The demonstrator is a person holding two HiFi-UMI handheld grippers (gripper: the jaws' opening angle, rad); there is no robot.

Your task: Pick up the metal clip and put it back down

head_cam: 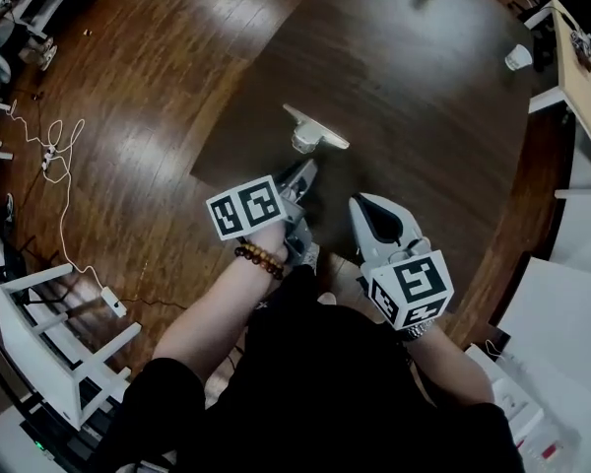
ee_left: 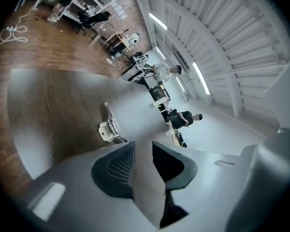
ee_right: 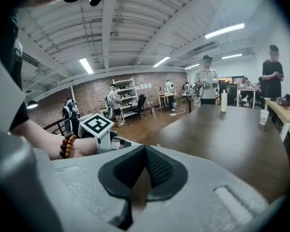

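Lying on the dark bench (head_cam: pixel 424 97), the metal clip (head_cam: pixel 315 129) sits just beyond the left hand-held gripper (head_cam: pixel 300 172), whose jaws stand spread with nothing between them. The right hand-held gripper (head_cam: pixel 362 205) hangs nearer and to the right, jaws pressed together, empty. By the look of it, grasping, lifting and setting down are all yet to do.

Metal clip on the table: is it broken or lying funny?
Nothing looks broken or spilled. The metal clip sits alone on the dark table near its edge, untouched, just ahead of the open left gripper.
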